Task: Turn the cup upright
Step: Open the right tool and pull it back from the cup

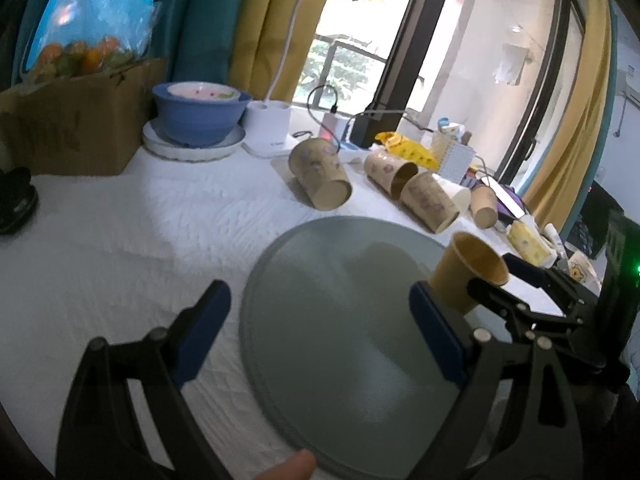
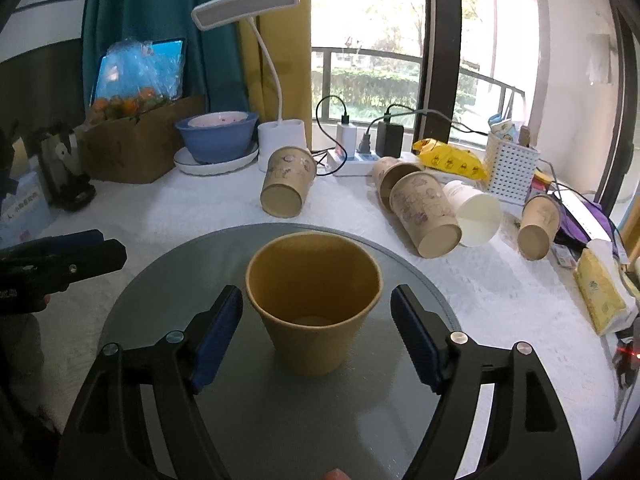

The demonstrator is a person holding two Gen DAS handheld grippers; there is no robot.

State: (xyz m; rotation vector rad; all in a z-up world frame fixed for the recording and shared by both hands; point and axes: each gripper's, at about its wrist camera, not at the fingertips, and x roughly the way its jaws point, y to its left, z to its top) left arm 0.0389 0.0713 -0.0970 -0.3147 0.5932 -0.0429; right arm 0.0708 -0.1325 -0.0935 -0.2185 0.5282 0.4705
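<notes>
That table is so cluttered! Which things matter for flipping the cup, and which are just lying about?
Part of the job:
brown cup, upright on the grey tray
right gripper, open around it
left gripper, open

Lying about:
desk lamp
blue bowl
white basket

Plain tan cup [image 2: 314, 304], grey round tray [image 2: 168, 300], blue-padded black right gripper [image 2: 316, 334], white quilted tablecloth [image 2: 160, 208], blue bowl [image 2: 218, 138]

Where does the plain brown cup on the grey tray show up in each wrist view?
Left wrist: the plain brown cup is at right of centre, upright at the grey tray's right edge, behind the right gripper.
Right wrist: the cup is at centre, upright between open jaws.
Shared landmark: the white desk lamp.
</notes>
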